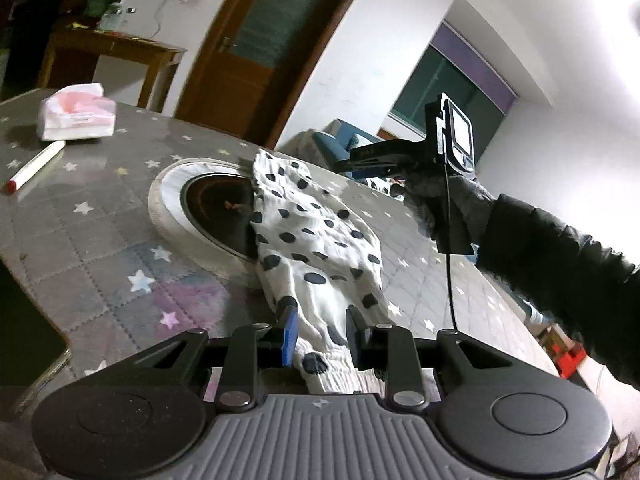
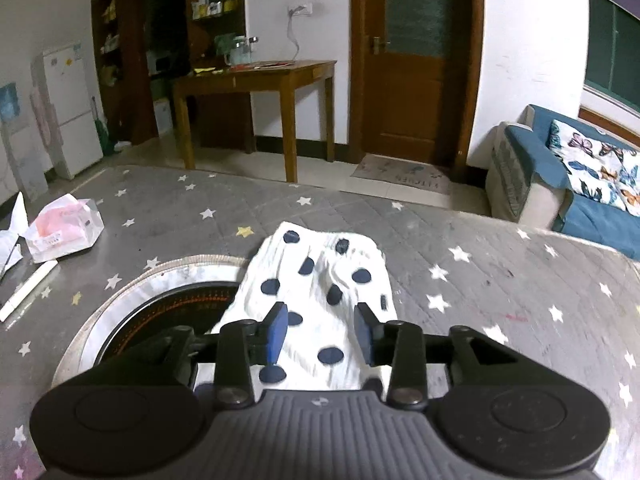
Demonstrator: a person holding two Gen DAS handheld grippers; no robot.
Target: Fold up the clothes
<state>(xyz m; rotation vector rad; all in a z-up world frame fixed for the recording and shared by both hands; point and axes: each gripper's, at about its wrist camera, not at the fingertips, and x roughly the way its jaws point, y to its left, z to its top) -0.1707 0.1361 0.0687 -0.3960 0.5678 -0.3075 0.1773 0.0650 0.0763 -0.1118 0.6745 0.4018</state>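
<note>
Tissue pack [image 2: 64, 232] and marker [image 1: 36, 166] near table [image 2: 500, 280] edge — inset burner [image 1: 218, 208] under spotted garment [image 1: 316, 248]; left gripper [image 1: 322, 334], right gripper [image 2: 322, 330] both agape, empty.

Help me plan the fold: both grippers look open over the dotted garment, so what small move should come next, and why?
Probably close the left gripper on the elastic cuff end of the polka-dot garment. Its jaws stand open astride that end, gripping nothing, while the right gripper is also open above the other end. The cloth lies partly over the round inset, so it needs lifting first.

The spotted garment [image 1: 316, 240] hides part of the round burner [image 1: 212, 208]; its cuff end passes beneath the gripper body.
</note>
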